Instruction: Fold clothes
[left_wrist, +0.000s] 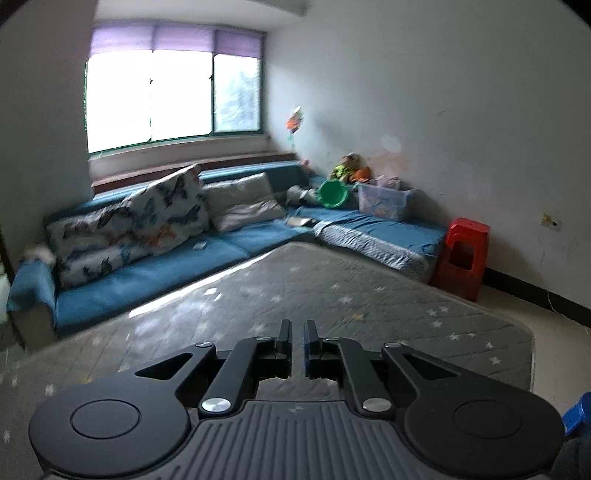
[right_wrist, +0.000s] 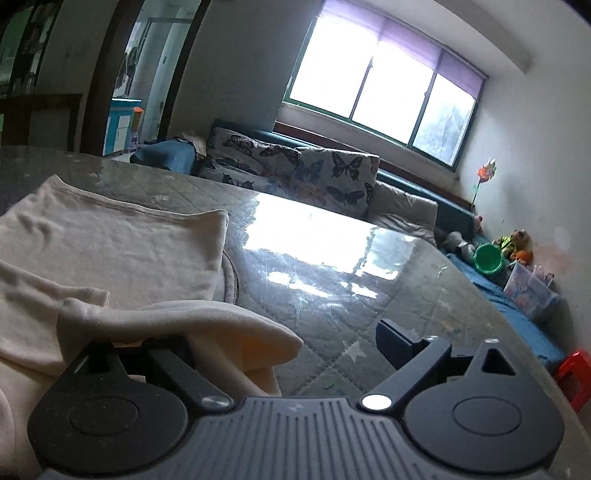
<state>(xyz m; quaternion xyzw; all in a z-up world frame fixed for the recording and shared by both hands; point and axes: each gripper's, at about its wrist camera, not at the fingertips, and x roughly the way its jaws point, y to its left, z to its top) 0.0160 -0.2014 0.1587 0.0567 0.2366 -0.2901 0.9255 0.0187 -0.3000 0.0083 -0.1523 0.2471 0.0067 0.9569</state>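
A cream garment (right_wrist: 110, 254) lies partly folded on the left of the grey quilted table (right_wrist: 369, 295) in the right wrist view. My right gripper (right_wrist: 280, 339) is open; a fold of the cream cloth drapes over its left finger and hides it, and the right finger (right_wrist: 399, 341) is bare. My left gripper (left_wrist: 297, 334) hangs above the same table (left_wrist: 332, 295), its fingers nearly together with a thin gap and nothing between them. No garment shows in the left wrist view.
A blue corner sofa (left_wrist: 147, 269) with butterfly cushions (left_wrist: 140, 221) runs behind the table. A green bowl (left_wrist: 333, 192), a clear plastic box (left_wrist: 384, 201) and toys sit on it. A red stool (left_wrist: 465, 254) stands by the wall. A doorway (right_wrist: 147, 74) opens at far left.
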